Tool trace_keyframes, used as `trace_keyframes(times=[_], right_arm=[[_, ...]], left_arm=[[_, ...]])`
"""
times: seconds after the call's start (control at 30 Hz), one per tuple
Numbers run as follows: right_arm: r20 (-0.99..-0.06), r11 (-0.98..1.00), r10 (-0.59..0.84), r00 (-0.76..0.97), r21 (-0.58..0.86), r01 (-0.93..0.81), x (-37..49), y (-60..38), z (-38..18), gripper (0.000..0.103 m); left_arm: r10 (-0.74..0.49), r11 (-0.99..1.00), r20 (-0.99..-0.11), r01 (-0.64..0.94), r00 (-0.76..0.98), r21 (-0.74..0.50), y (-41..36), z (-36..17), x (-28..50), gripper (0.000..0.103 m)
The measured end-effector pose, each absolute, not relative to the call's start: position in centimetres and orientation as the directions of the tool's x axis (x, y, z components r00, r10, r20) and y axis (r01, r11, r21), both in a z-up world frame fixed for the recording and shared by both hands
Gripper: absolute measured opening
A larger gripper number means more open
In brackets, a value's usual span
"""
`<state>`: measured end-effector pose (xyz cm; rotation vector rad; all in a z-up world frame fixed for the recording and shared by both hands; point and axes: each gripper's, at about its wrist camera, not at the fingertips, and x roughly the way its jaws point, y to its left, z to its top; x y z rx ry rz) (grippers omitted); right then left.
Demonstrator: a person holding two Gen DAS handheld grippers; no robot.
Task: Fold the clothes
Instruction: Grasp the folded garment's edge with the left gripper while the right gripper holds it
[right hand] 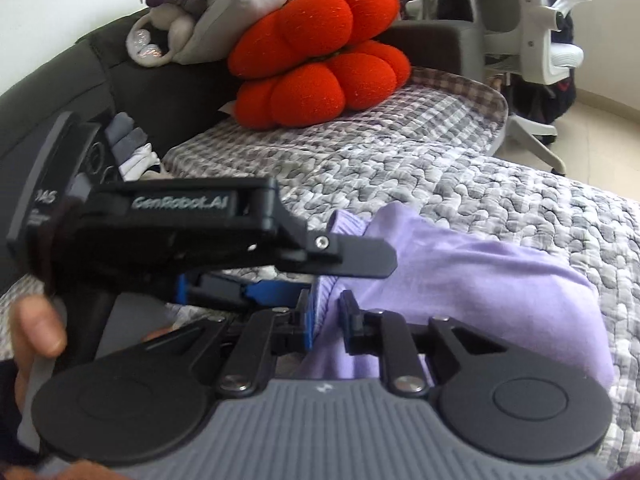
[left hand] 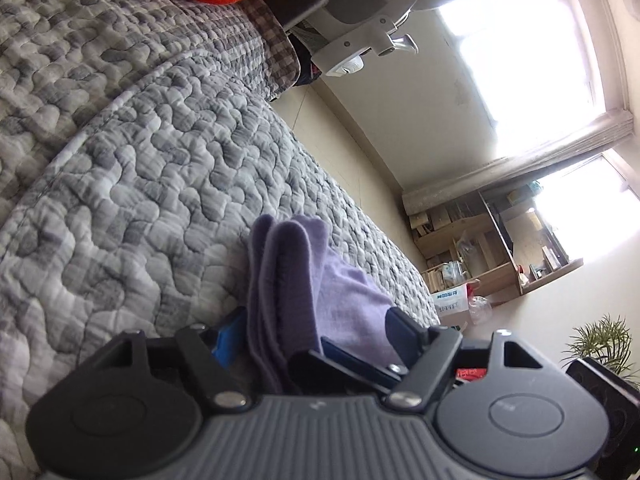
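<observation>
Across the whole lower field I have the bed [right hand: 460,168], its grey quilted cover puffed into pebble shapes, running from 9 o'clock to 3 o'clock in my right wrist view. On it lies the lilac garment [right hand: 472,280], soft thin knit, bunched and folded over itself, with a ribbed edge showing at 12 o'clock of my right gripper [right hand: 326,316]. That gripper's jaws are clenched on a fold of the lilac cloth, which runs up between the pads. My left gripper [left hand: 312,336] reaches in from 9 o'clock; its jaws stand released and wide, with several stacked folds of the garment rising loosely between them in the left wrist view. An orange plush cushion [right hand: 320,60] sits at 12 o'clock, a white office chair [right hand: 548,40] at 2 o'clock.
</observation>
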<state>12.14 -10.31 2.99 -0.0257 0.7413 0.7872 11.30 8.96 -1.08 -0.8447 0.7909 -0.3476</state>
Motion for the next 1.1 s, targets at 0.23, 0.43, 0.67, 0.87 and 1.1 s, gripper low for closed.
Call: trace_keyframes(times=[0.23, 0.43, 0.67, 0.87, 1.1], right_arm=[[-0.640, 0.677, 0.659, 0.395, 0.276, -0.683, 12.1, -11.8, 3.4, 0.022], [-0.626, 0.773, 0.601, 0.498, 0.294, -0.563, 13.6, -16.6, 4.0, 0.025], [-0.652, 0.880, 0.468, 0.596, 0.404, -0.248, 16.1, -22.6, 2.7, 0.036], [-0.628, 0.806, 0.566, 0.534, 0.557, -0.200, 17.1, -23.4, 0.8, 0.037], [-0.545, 0.698, 0.648, 0.532, 0.704, -0.128, 19.3, -23.2, -0.7, 0.040]], left_arm=[[-0.503, 0.720, -0.519, 0.003, 0.691, -0.694, 7.4, -0.7, 11.0, 0.065], [-0.466, 0.755, -0.550, -0.011, 0.693, -0.655, 7.1, -0.5, 11.4, 0.054], [-0.392, 0.827, -0.600, -0.018, 0.697, -0.562, 5.5, 0.2, 11.1, 0.054], [-0.328, 0.880, -0.645, -0.024, 0.690, -0.474, 3.9, 0.6, 11.5, 0.049], [-0.278, 0.906, -0.673, -0.046, 0.686, -0.422, 3.8, 0.7, 11.5, 0.028]])
